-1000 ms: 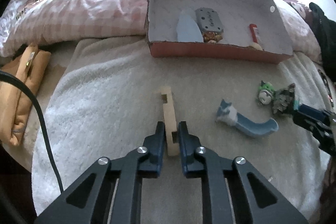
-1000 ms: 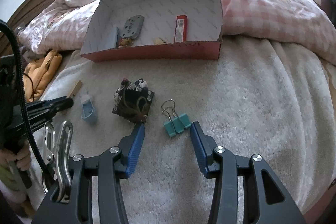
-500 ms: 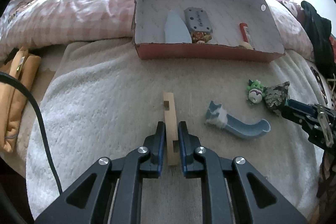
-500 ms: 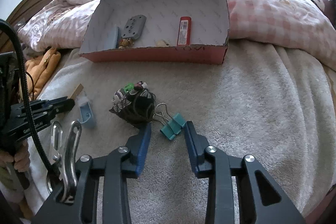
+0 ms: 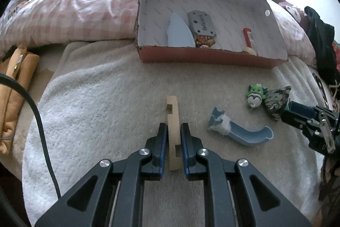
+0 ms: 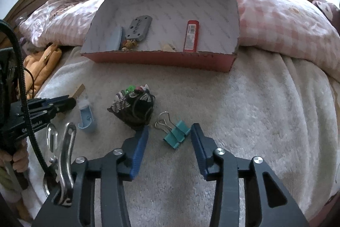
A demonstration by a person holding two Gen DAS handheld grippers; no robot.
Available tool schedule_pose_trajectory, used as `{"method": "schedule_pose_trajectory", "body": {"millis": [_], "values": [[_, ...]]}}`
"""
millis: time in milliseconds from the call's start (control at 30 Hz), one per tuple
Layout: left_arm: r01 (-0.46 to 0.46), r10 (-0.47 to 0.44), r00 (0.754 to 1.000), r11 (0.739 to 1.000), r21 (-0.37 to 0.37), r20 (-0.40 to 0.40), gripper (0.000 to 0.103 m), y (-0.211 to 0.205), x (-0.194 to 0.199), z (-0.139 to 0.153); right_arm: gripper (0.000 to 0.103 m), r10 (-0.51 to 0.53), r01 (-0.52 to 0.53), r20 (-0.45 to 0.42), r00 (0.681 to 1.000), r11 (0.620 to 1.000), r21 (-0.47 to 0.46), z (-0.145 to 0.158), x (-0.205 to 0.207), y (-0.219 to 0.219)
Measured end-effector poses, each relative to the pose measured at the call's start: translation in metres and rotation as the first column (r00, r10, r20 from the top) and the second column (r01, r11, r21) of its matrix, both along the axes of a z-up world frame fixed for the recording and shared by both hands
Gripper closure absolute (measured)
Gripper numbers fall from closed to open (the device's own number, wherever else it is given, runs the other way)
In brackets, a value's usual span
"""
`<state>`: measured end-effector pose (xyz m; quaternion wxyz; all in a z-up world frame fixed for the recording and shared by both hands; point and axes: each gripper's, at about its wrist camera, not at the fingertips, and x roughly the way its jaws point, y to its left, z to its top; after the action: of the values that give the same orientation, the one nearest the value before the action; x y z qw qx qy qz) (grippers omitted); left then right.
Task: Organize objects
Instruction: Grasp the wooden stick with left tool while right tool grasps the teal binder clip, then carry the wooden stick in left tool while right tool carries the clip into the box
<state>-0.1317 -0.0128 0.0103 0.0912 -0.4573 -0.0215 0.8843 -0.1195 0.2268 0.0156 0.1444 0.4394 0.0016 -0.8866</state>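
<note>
My left gripper is shut on a pale notched wooden piece that lies on the white fleece blanket. In the right wrist view my right gripper straddles a teal binder clip. Its jaws are opening and the pads stand clear of the clip. A dark patterned pouch lies just beyond the left fingertip, with a small green toy against it. A blue curved piece rests between the two grippers. The red box stands open behind them.
The box holds a grey plate, a light blue piece and a red tube. A pink checked duvet rises behind it. Orange cloth lies at the left and dark clothing at the right. A metal carabiner hangs off my right gripper.
The right jaws narrowed around the binder clip, then widened again; the clip now lies tilted. The left gripper keeps its grip on the wooden piece and has barely shifted.
</note>
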Motion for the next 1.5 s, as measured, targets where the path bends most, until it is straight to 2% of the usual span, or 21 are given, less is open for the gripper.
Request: {"method": "schedule_pose_trajectory", "body": {"millis": [133, 200, 233, 467, 800, 1500], "values": [[0.004, -0.004, 1.0, 1.0, 0.01, -0.004, 0.092, -0.001, 0.0, 0.0, 0.06, 0.006, -0.006, 0.009, 1.0, 1.0, -0.02, -0.002, -0.003, 0.001], [0.0, 0.0, 1.0, 1.0, 0.028, 0.001, 0.093, -0.004, 0.001, 0.001, 0.073, -0.003, 0.003, 0.008, 1.0, 1.0, -0.017, -0.002, -0.002, 0.003], [-0.001, 0.0, 1.0, 0.999, 0.036, 0.003, 0.093, -0.006, 0.001, 0.001, 0.075, -0.017, 0.017, 0.006, 1.0, 1.0, -0.009, -0.002, -0.001, 0.004], [0.002, -0.001, 1.0, 0.998, 0.068, -0.014, 0.093, -0.01, 0.01, 0.01, 0.076, -0.032, 0.032, 0.002, 0.999, 0.999, -0.018, 0.002, 0.008, 0.008], [0.038, -0.032, 0.996, 0.996, 0.081, -0.079, 0.093, -0.001, 0.02, 0.039, 0.076, -0.045, 0.044, -0.018, 0.999, 0.996, -0.071, 0.024, 0.018, 0.013], [0.1, -0.087, 0.978, 0.993, 0.057, -0.192, 0.093, 0.041, -0.039, 0.091, 0.076, -0.01, 0.003, -0.102, 0.995, 0.997, -0.072, 0.067, -0.026, -0.001]]}}
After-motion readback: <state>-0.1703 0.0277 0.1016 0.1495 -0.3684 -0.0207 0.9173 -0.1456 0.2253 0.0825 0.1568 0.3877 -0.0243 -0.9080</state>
